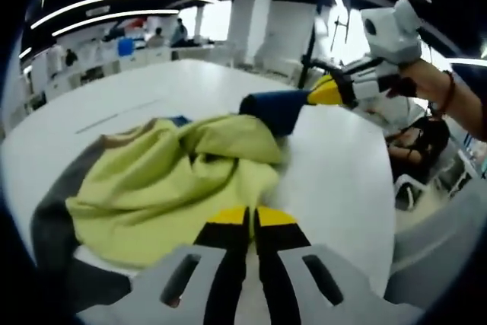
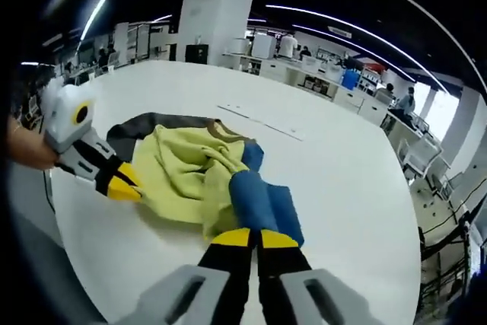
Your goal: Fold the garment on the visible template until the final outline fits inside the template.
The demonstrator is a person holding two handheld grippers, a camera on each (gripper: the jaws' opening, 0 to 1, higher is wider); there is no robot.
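Garment [image 1: 167,180] crumpled, template hidden, left tool [image 1: 251,217] and right tool [image 2: 253,239] pinching it.

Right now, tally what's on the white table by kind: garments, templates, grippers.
Garment (yellow-green with blue sleeve): 1
Dark grey template under it: 1
Grippers: 2, left gripper, right gripper, both shut on the garment
Total: 4

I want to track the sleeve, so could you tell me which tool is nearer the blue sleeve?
Right. The right tool sits at the blue sleeve; the left tool is across the garment at its yellow edge.
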